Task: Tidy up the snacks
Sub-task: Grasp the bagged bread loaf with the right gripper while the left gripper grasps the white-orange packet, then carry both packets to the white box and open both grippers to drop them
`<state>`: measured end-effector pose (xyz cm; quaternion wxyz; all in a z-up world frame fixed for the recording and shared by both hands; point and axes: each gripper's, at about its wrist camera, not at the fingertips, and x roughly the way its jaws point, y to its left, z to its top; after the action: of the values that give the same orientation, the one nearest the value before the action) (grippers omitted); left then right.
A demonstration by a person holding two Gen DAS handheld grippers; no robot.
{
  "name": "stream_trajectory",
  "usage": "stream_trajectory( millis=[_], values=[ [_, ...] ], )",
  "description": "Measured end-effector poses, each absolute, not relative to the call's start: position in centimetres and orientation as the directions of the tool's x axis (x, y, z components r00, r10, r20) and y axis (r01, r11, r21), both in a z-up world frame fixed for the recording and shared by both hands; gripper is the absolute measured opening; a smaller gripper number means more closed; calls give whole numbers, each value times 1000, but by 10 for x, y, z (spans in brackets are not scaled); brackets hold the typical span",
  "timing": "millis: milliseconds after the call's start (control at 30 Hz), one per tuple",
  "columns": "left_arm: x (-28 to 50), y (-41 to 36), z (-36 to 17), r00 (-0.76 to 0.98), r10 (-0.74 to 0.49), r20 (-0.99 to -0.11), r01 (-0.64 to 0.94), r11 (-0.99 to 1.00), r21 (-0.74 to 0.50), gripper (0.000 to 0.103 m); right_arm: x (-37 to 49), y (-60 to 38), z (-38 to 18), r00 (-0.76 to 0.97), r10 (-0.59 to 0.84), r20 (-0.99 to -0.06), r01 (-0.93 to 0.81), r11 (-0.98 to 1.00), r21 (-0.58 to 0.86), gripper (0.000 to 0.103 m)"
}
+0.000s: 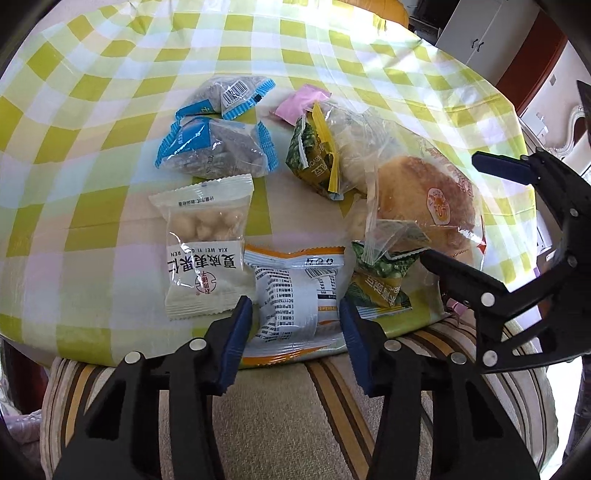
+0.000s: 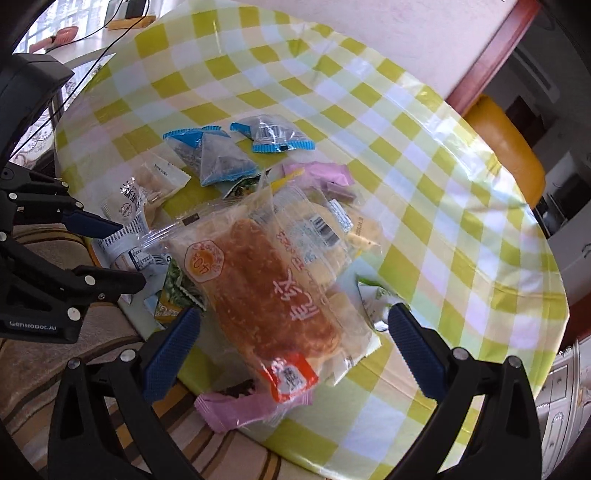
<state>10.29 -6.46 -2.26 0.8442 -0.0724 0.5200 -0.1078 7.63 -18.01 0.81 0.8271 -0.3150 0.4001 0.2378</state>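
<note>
Snack packets lie on a green-checked tablecloth (image 1: 92,110). My left gripper (image 1: 295,314) is open, its fingers either side of an orange-and-white packet (image 1: 295,295) at the table's near edge. A white nut packet (image 1: 207,243) lies left of it, two blue-edged packets (image 1: 218,151) behind. My right gripper (image 2: 293,328) is open around a clear bread bag (image 2: 273,288), also seen in the left wrist view (image 1: 424,199). Green packets (image 1: 380,280) and pink packets (image 2: 236,406) lie around the bread.
A striped cushion (image 1: 277,424) sits below the table's near edge. A yellow chair (image 2: 509,147) stands at the far side. White cabinets (image 1: 476,29) are beyond. The right gripper shows in the left wrist view (image 1: 458,214); the left shows in the right wrist view (image 2: 122,254).
</note>
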Motion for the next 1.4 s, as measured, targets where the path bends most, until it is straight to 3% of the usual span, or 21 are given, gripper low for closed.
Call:
stream_trajectory(
  millis=[100, 200, 333, 567, 1000, 1400],
  values=[
    [102, -63, -22, 444, -268, -855, 104, 963, -248, 42, 81, -179, 8, 548, 170, -819, -665, 682, -303, 102],
    [100, -61, -20, 452, -275, -849, 100, 961, -258, 41, 83, -181, 7, 523, 198, -829, -687, 674, -272, 95],
    [98, -58, -18, 467, -280, -839, 94, 959, -268, 41, 84, -184, 3, 492, 208, -845, -699, 673, -242, 69],
    [95, -54, -13, 494, -271, -826, 79, 960, -268, 40, 79, -195, 15, 507, 260, -821, -675, 713, -191, 52],
    [80, -59, 16, 597, -215, -773, 74, 974, -213, 40, 60, -263, 44, 588, 302, -751, -468, 884, -11, 48],
    [74, -140, 33, 548, -387, -742, 275, 921, -277, 40, 9, -370, 22, 574, 177, -799, -189, 979, 81, 48]
  ],
)
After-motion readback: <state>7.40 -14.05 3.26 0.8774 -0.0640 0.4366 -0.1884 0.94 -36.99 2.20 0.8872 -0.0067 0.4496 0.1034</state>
